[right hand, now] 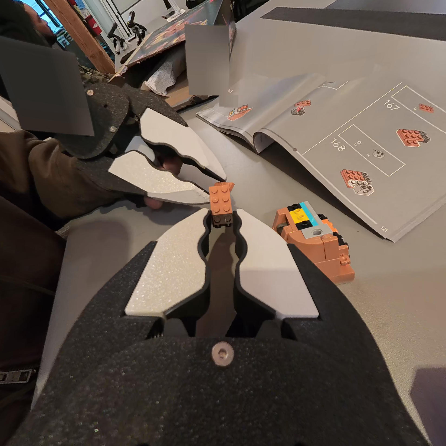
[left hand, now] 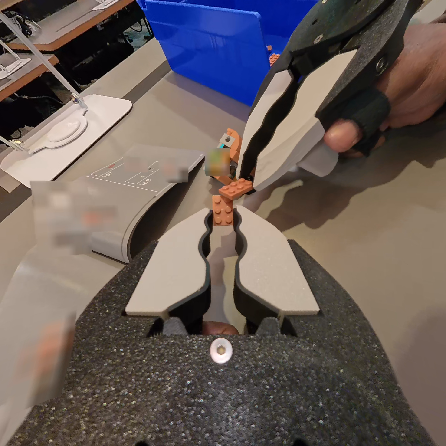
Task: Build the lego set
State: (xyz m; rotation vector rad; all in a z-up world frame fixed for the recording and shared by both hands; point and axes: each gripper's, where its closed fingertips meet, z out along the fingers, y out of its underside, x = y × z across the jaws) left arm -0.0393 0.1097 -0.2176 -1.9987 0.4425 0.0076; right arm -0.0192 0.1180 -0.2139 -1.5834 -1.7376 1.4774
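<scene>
Orange plates (left hand: 223,213) (right hand: 220,199), each clamped lengthwise in a gripper (left hand: 223,212) (right hand: 222,213), meet tip-to-tip, crossing.

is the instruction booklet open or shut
Open. The instruction booklet lies spread on the grey table, its pages facing up with building-step diagrams showing, beside the partly built orange model.
</scene>
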